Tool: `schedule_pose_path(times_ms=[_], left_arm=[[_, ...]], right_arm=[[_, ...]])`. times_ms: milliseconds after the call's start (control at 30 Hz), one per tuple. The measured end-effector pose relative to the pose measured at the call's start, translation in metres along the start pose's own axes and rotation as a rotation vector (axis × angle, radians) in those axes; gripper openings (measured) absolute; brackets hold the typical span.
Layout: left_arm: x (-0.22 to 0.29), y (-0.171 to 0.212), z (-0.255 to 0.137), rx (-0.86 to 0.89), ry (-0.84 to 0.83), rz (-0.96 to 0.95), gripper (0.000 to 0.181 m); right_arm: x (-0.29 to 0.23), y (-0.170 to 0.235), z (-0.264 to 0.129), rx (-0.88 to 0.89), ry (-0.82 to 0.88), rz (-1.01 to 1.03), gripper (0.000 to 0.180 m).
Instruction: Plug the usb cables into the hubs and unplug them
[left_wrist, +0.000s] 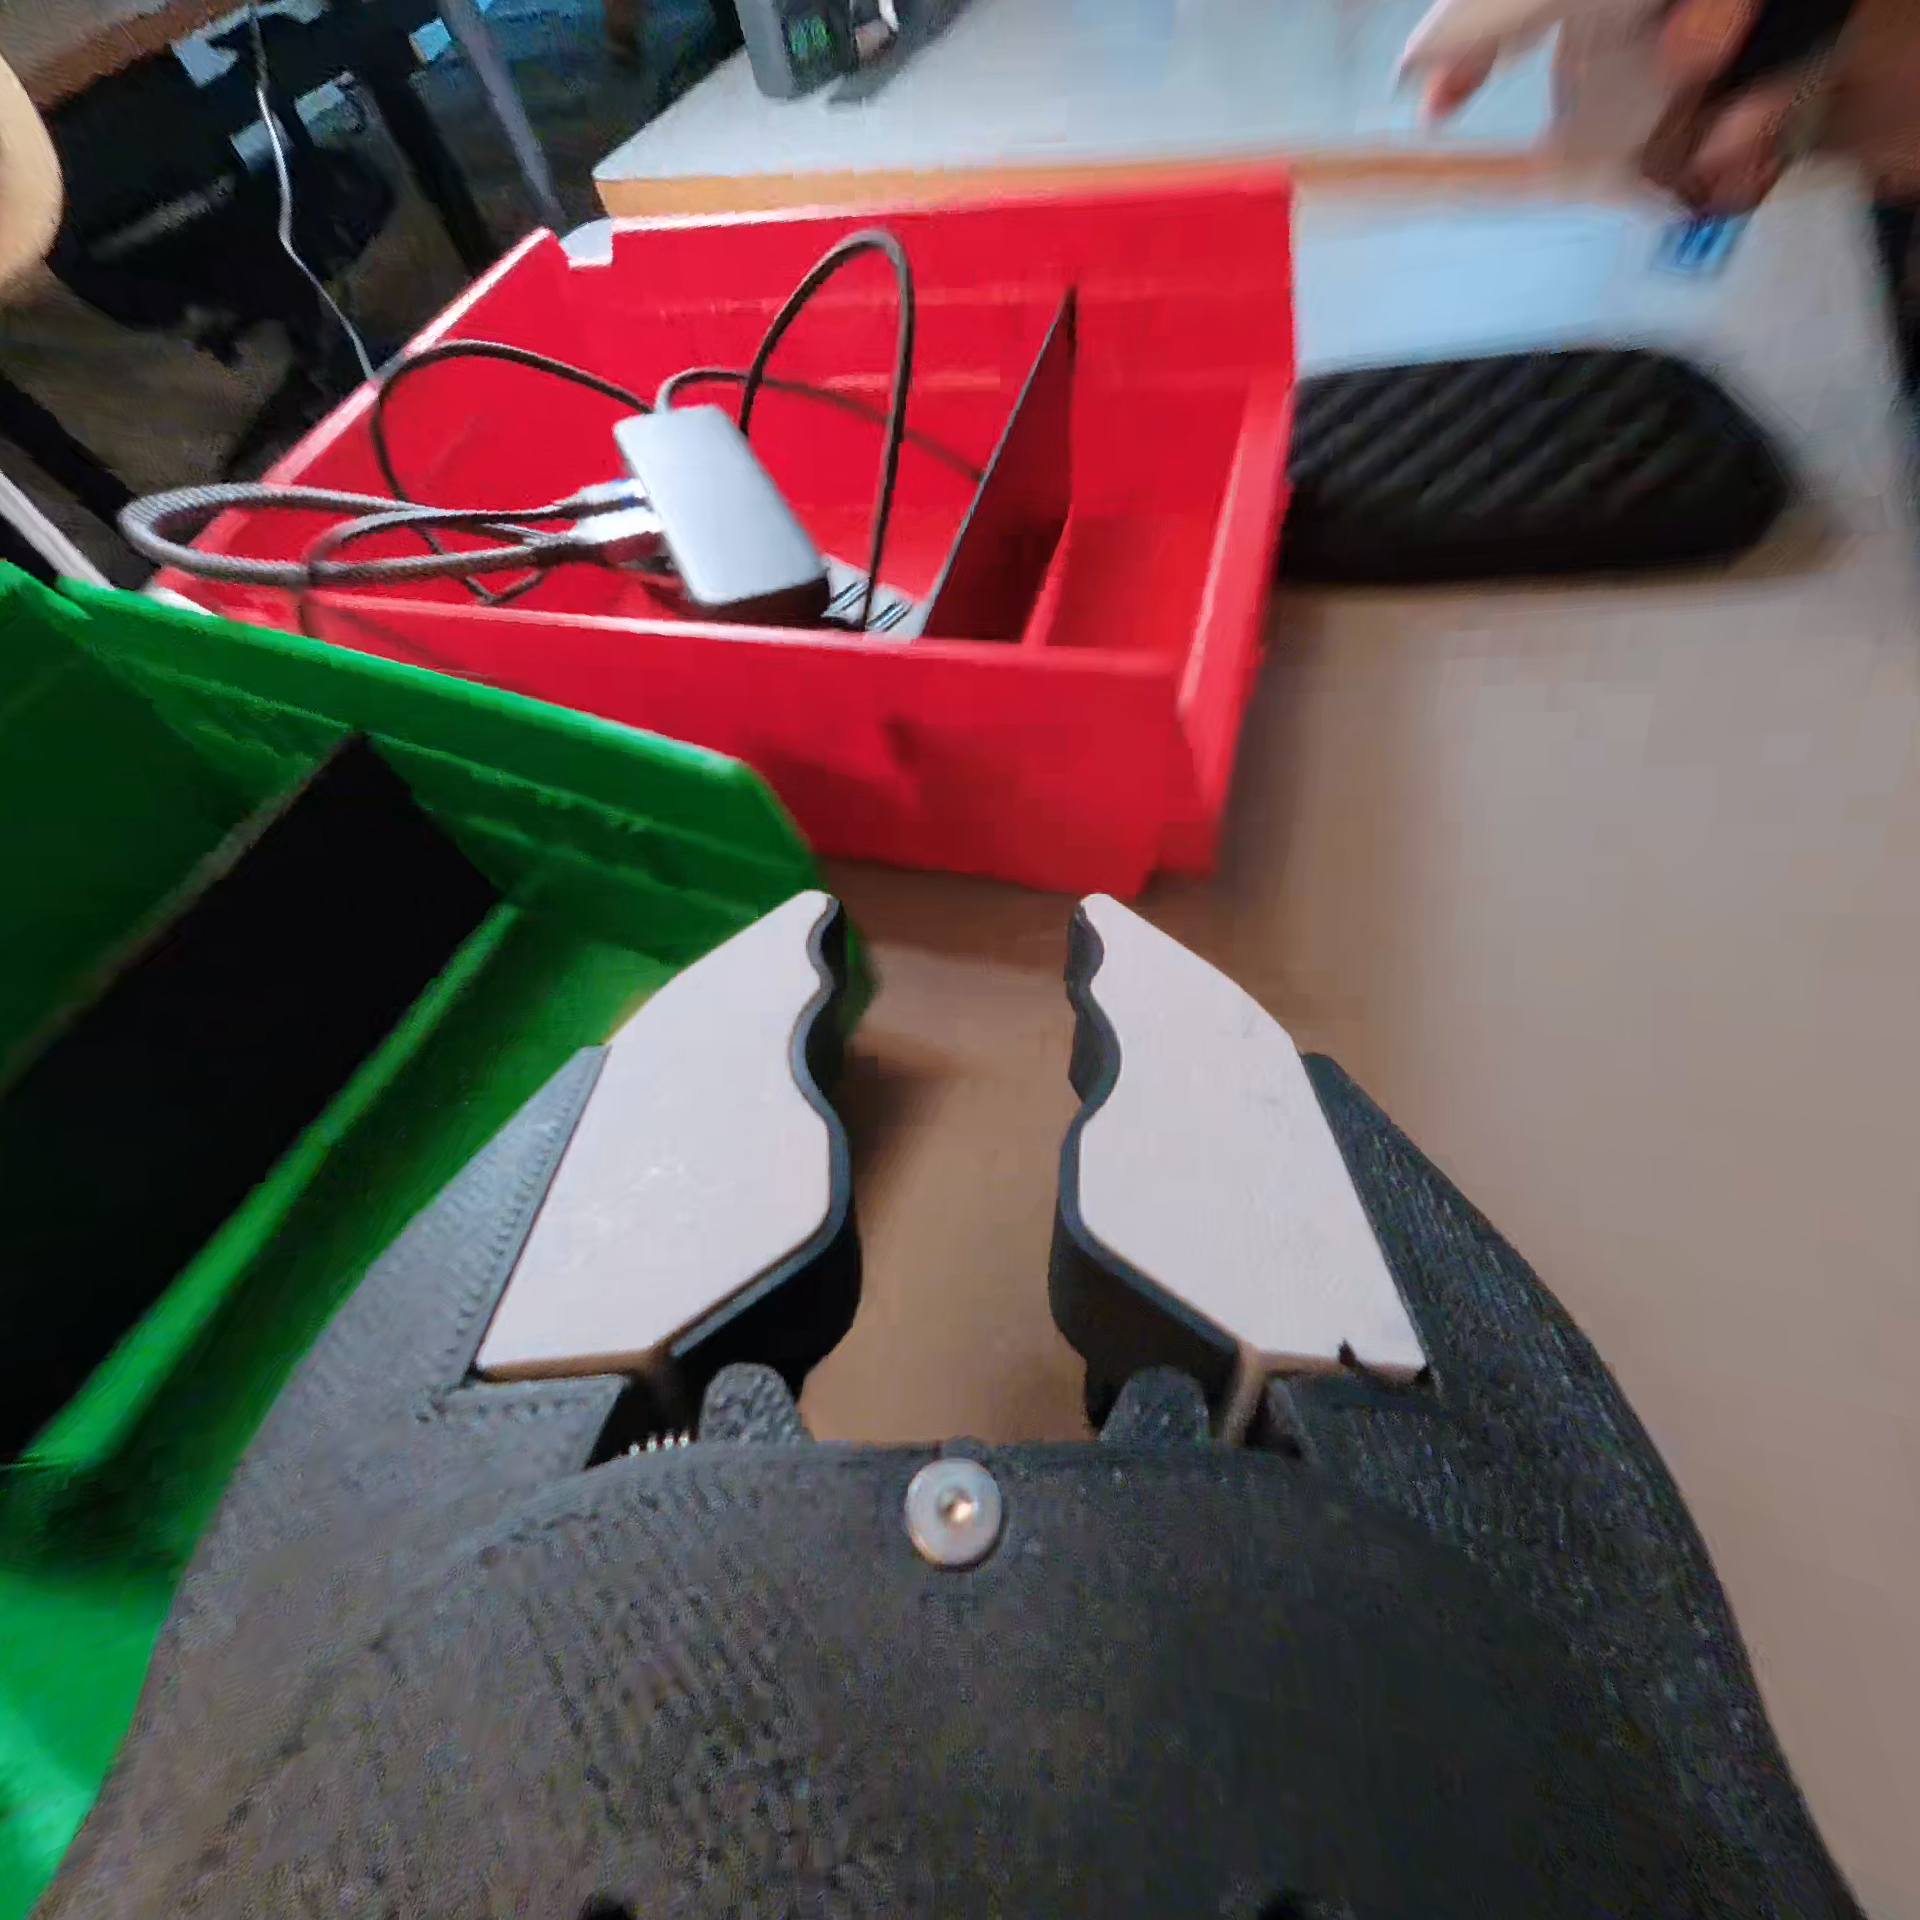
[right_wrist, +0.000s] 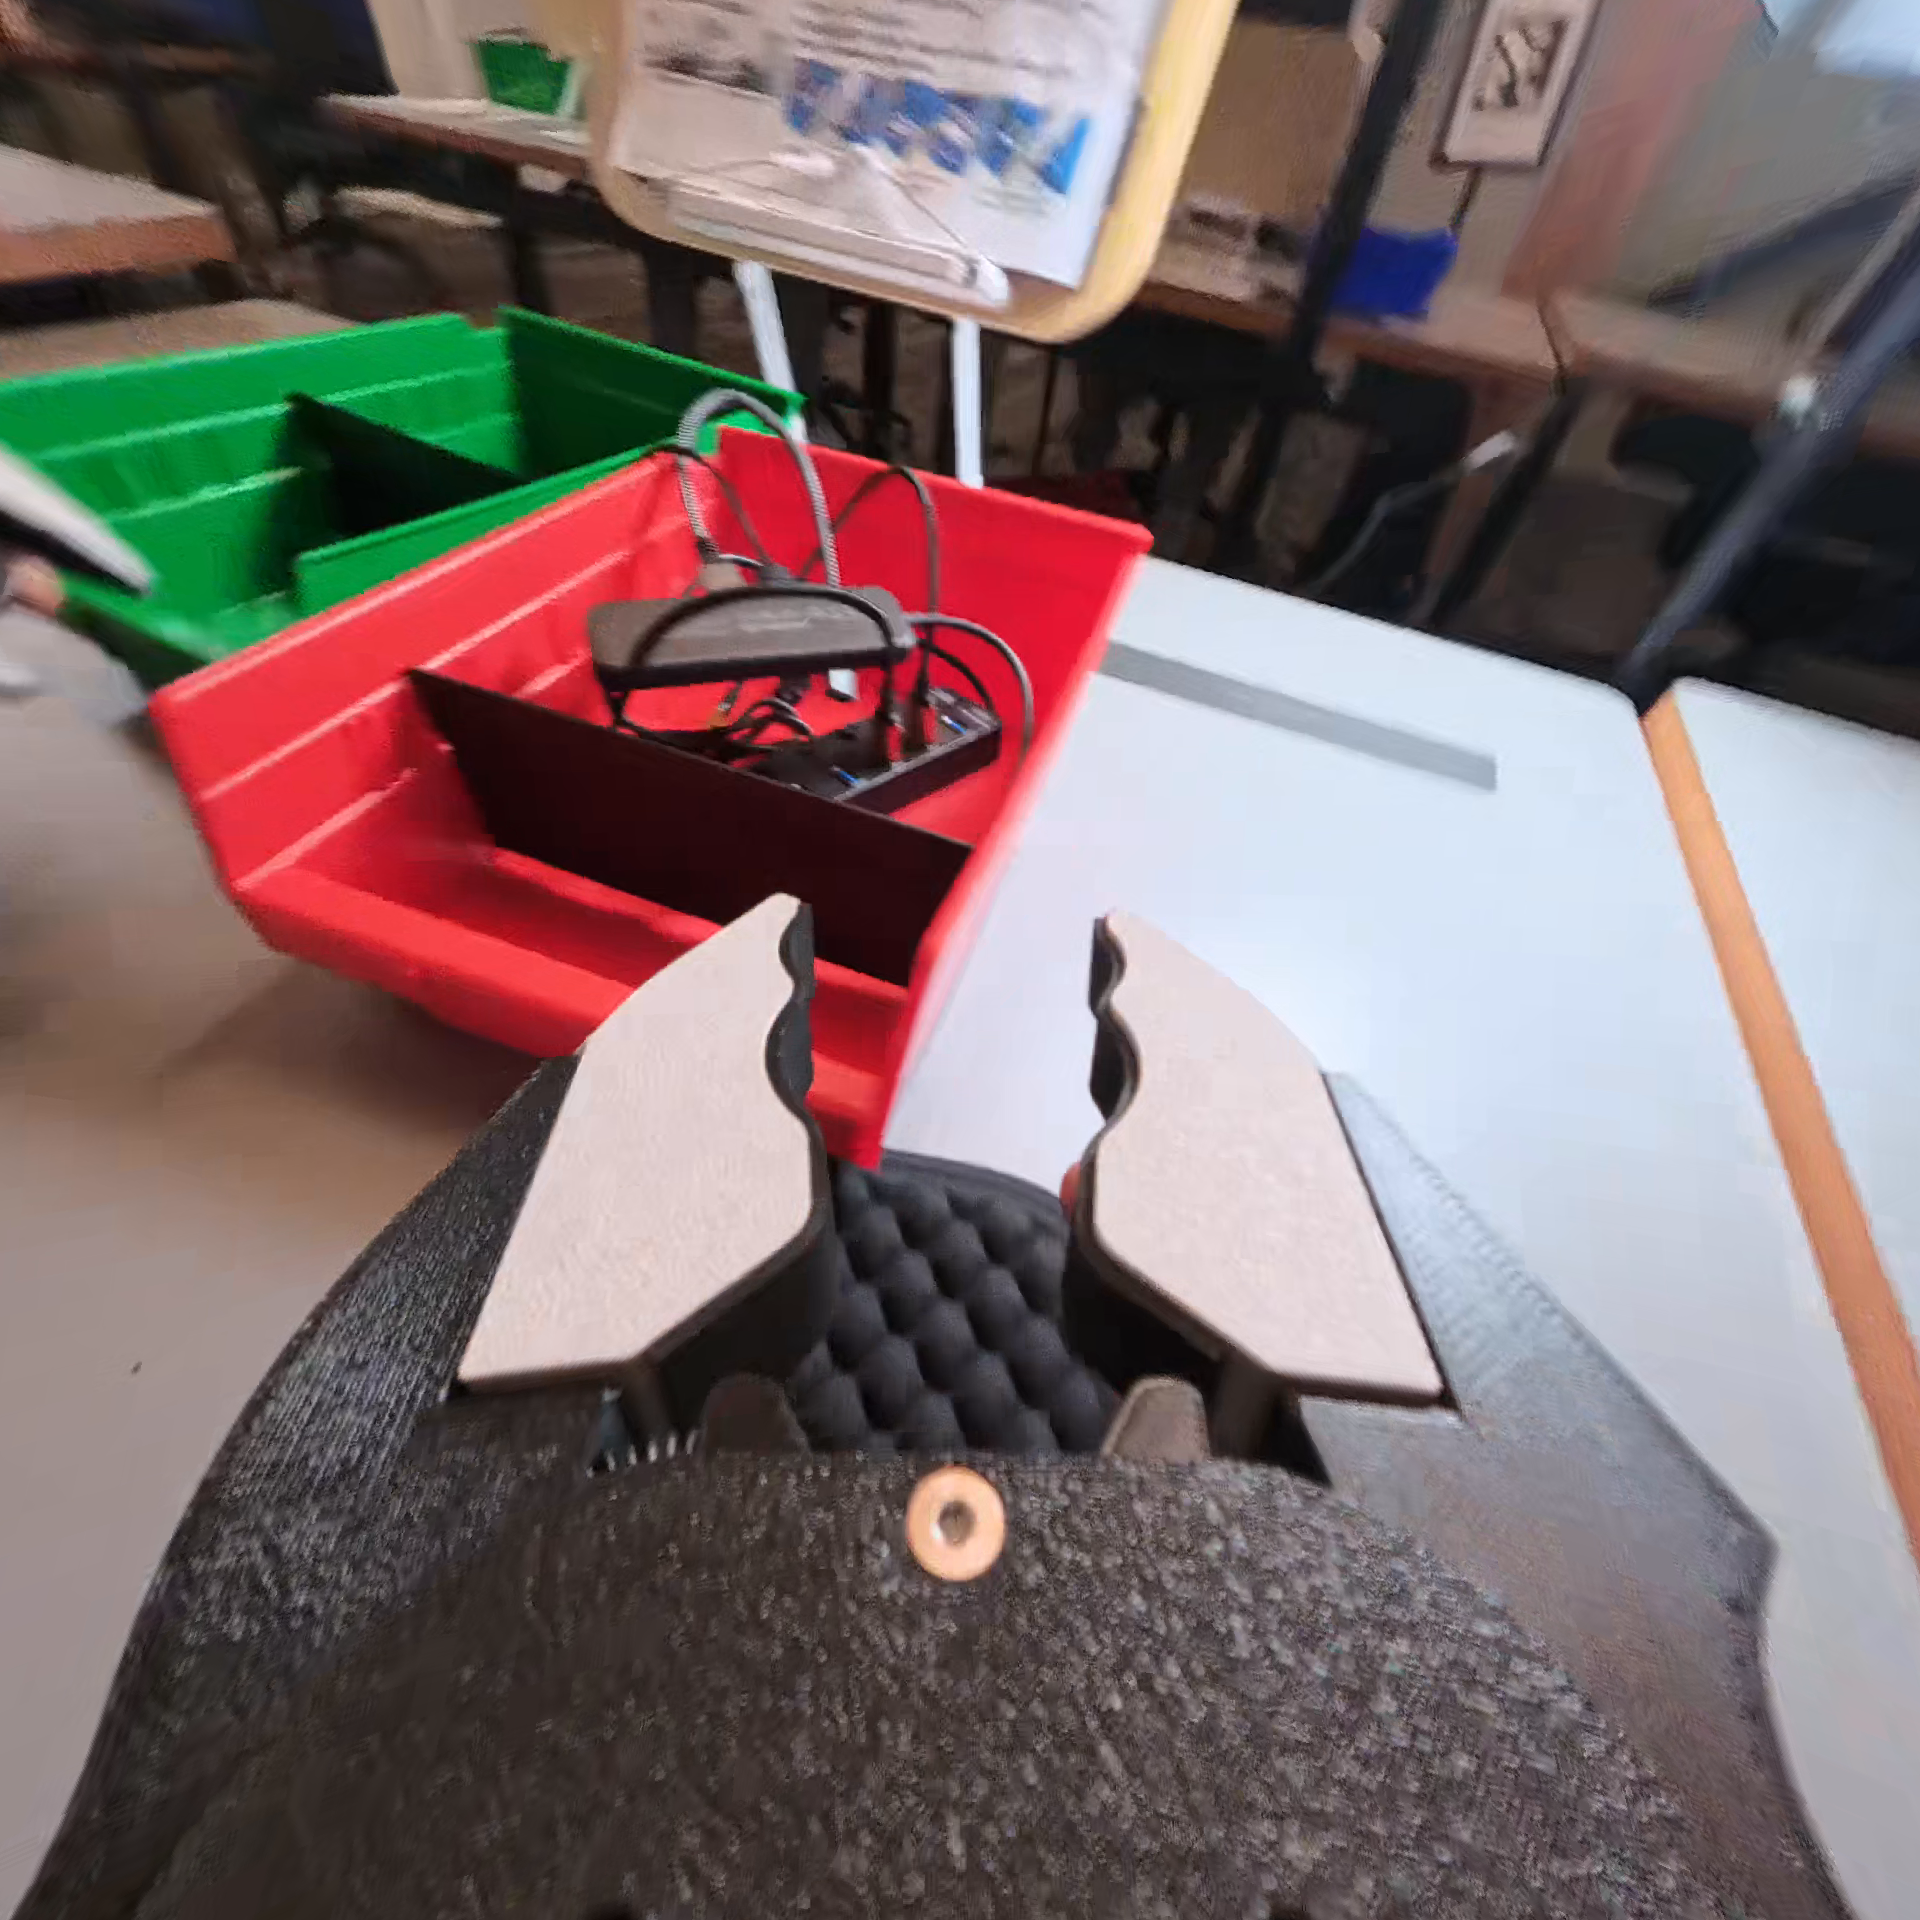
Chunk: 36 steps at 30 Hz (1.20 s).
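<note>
Both grippers, left (left_wrist: 951, 914) and right (right_wrist: 948, 925), hover with jaws parted and empty; the hubs (left_wrist: 717, 509) and cables (left_wrist: 343, 520) lie far inside the red bin (left_wrist: 935, 748) on the table (left_wrist: 1507, 935).

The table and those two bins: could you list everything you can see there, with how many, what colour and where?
Red plastic bin: one, red, mid-table, split by a black divider.
Green plastic bin: one, green, beside the red one, black divider inside.
Flat grey hub: one, red bin's rear section, cables plugged in.
Black box-shaped hub: one, beneath it.
Cables: several, black and braided grey, looping over the rim.
Black ridged foam pad: one, beside the red bin.
Left tool: open, empty.
Right tool: open, empty.
</note>
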<state>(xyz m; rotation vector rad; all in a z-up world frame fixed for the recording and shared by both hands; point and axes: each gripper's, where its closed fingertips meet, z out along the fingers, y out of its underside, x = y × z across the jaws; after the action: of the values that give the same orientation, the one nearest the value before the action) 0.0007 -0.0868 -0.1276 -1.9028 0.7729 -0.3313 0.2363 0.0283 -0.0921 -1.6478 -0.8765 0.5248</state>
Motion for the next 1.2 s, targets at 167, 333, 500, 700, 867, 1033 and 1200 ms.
schedule_pose_path(times_ms=[167, 333, 500, 700, 867, 1033, 1200], left_arm=[[0.032, -0.018, 0.021, 0.192, -0.068, -0.313, 0.045], [0.032, -0.023, 0.048, 0.31, -0.185, -0.439, 0.055], [0.021, -0.021, 0.07, 0.241, -0.27, -0.395, 0.061], [0.008, -0.018, 0.078, 0.233, -0.354, -0.383, 0.046], [-0.008, -0.013, 0.078, 0.206, -0.427, -0.383, 0.038], [-0.018, -0.01, 0.074, 0.183, -0.44, -0.406, 0.029], [-0.02, -0.019, 0.057, 0.221, -0.428, -0.428, 0.024]], right_arm=[[0.005, 0.024, 0.027, -0.051, -0.008, 0.159, 0.06], [-0.01, 0.039, 0.058, -0.123, 0.017, 0.18, 0.06], [-0.009, 0.045, 0.067, -0.134, 0.088, 0.166, 0.051], [-0.007, 0.046, 0.069, -0.127, 0.119, 0.168, 0.026], [-0.007, 0.045, 0.067, -0.115, 0.148, 0.137, 0.007], [-0.017, 0.039, 0.06, -0.103, 0.17, 0.083, 0.008], [-0.032, 0.018, 0.041, -0.016, 0.195, 0.037, 0.008]])
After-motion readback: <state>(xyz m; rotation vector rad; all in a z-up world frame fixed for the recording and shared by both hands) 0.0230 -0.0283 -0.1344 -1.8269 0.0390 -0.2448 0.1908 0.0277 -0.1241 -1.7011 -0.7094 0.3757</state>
